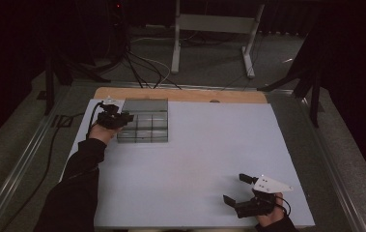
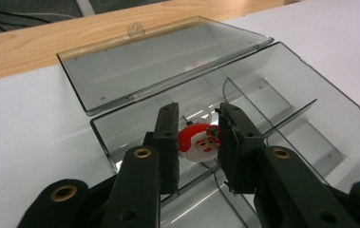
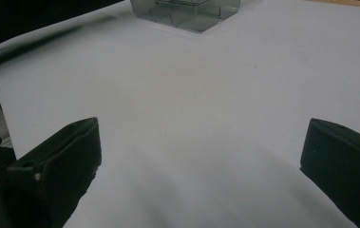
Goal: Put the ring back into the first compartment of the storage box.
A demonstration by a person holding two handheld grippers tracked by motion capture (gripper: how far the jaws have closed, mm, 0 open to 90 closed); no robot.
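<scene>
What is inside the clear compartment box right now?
The left claw holds a small Santa charm over the box; the compartments in sight look empty. The claw's jaws cover the part beneath them.

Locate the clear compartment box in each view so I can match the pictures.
High view: the clear compartment box sits at the far left of the white table, its lid open, next to the left tongs.
Left gripper view: it spans the middle and right, lid laid back, just beyond the tongs gripping a Santa figure.
Right gripper view: it is at the top edge, centre.
Shared landmark: the white table top.
</scene>
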